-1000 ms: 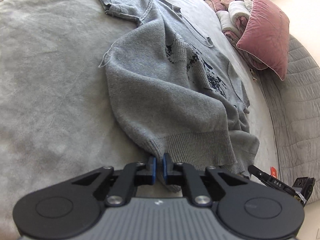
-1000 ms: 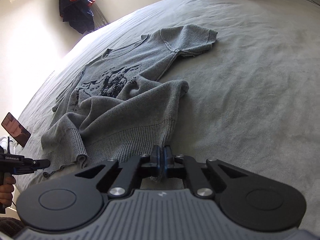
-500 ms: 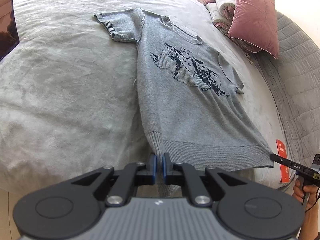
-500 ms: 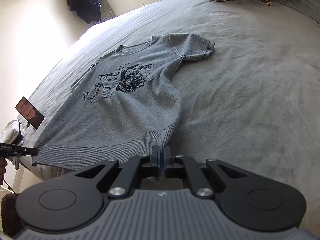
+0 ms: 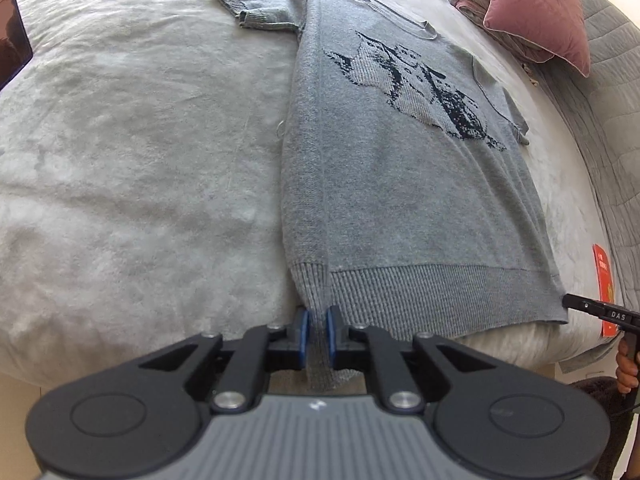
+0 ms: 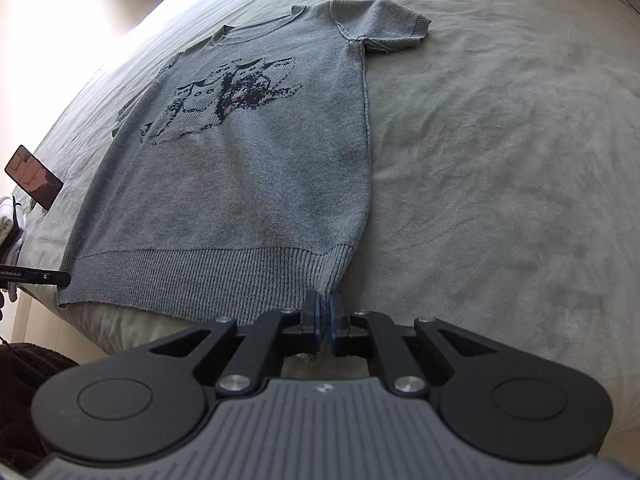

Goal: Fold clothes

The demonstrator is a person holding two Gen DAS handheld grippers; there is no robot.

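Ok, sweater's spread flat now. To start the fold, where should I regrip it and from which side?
Judging by how it lies, take the gray sweater at its short sleeves, which lie flat and project past the body. Come in from the outer sides, low along the bed. The left gripper and right gripper now pinch the ribbed hem corners; release those first.

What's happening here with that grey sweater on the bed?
A person holds a two-finger gripper in each hand. The left gripper and the right gripper each pinch a bottom corner of the grey sweater, at its ribbed hem. The sweater lies spread flat, face up, on the bed, with the hem at the bed's edge. No fold has been made yet.
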